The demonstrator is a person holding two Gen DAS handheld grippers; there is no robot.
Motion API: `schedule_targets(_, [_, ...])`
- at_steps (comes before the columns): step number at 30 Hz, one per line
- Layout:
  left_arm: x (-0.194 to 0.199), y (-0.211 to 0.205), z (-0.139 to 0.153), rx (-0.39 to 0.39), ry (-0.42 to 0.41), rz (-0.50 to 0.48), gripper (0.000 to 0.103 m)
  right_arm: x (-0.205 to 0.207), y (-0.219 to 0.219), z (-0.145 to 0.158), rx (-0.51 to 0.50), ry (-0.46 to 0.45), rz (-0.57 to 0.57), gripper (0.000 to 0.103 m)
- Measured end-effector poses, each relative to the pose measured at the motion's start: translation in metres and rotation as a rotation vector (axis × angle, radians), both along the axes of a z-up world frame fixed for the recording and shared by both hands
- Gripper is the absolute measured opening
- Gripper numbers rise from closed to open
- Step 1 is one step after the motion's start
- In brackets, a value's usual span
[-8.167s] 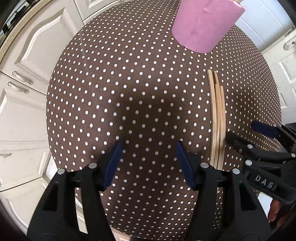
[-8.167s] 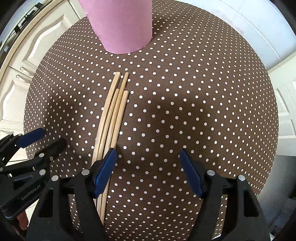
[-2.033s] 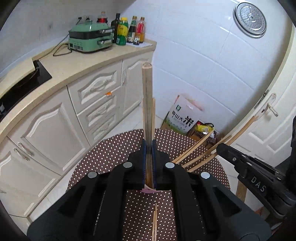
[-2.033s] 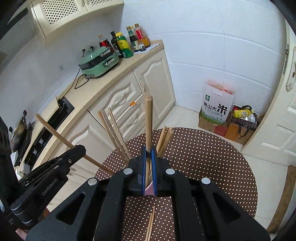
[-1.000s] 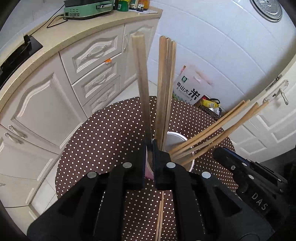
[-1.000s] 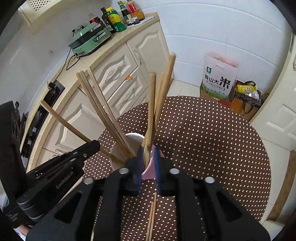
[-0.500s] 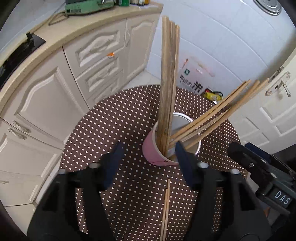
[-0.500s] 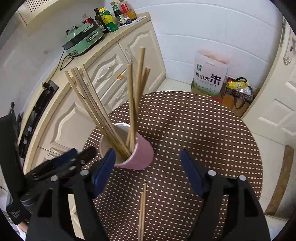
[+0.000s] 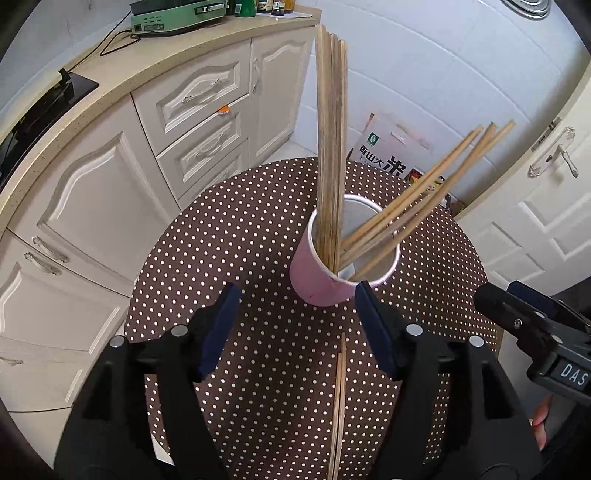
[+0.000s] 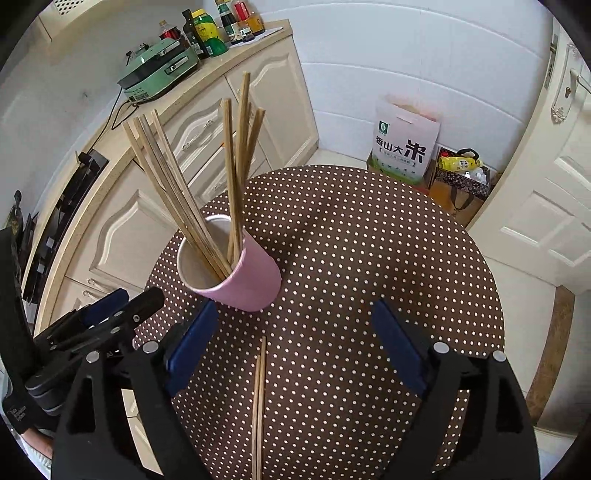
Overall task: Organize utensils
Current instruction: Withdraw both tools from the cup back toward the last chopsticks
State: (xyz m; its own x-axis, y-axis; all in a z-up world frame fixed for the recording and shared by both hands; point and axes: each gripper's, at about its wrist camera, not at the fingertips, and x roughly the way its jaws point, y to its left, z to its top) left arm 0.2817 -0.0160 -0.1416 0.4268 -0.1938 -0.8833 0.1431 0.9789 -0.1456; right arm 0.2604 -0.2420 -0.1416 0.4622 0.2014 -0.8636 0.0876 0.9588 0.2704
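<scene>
A pink cup [image 9: 321, 284] [image 10: 255, 280] stands on the round brown polka-dot table [image 9: 240, 258] [image 10: 369, 258]. Several wooden chopsticks [image 9: 330, 147] [image 10: 173, 192] stand in it, some upright, others leaning out. Two more chopsticks [image 9: 340, 398] [image 10: 259, 398] lie flat on the cloth, nearer to me than the cup. My left gripper [image 9: 297, 297] hangs just short of the cup, its jaws opening with nothing between them. My right gripper [image 10: 295, 314] is to the cup's right, jaws also opening and empty. Each gripper shows at the edge of the other's view.
Cream cabinets [image 9: 92, 206] curve round the table's far left. Their counter carries a green appliance [image 10: 159, 66] and several bottles [image 10: 207, 33]. A rice bag [image 10: 402, 144] and a shopping bag [image 10: 458, 177] sit on the floor behind. A white door [image 10: 546, 206] is at the right.
Both grippers were shut on chopsticks above the cup. They have opened, the sticks have dropped into the cup, and both grippers have drawn back from it.
</scene>
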Motion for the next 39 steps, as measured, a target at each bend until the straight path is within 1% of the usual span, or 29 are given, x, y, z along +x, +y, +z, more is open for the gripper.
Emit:
schedule_targets(7, [-0.01, 0.002, -0.01, 0.022, 0.03, -0.006, 0.067, -0.008, -0.001, -0.011, -0.012, 0.037, 0.005, 0.083])
schedule_targets(19, [-0.026, 0.013, -0.037, 0.039, 0.101, 0.002, 0.067, -0.022, 0.011, -0.054, -0.065, 0.162, 0.024, 0.083])
schedule_targets(24, [-0.035, 0.017, -0.049, 0.055, 0.123, -0.001, 0.067, -0.027, 0.024, -0.077, -0.091, 0.221, 0.053, 0.083])
schedule_targets(28, [-0.043, 0.019, -0.062, 0.064, 0.152, -0.004, 0.067, -0.031, 0.04, -0.096, -0.12, 0.267, 0.102, 0.083])
schedule_targets(35, [-0.056, 0.02, -0.077, 0.088, 0.184, -0.01, 0.067, -0.04, 0.065, -0.125, -0.158, 0.332, 0.173, 0.083])
schedule_targets(39, [-0.064, 0.024, -0.085, 0.096, 0.203, -0.005, 0.067, -0.044, 0.073, -0.136, -0.175, 0.353, 0.197, 0.083])
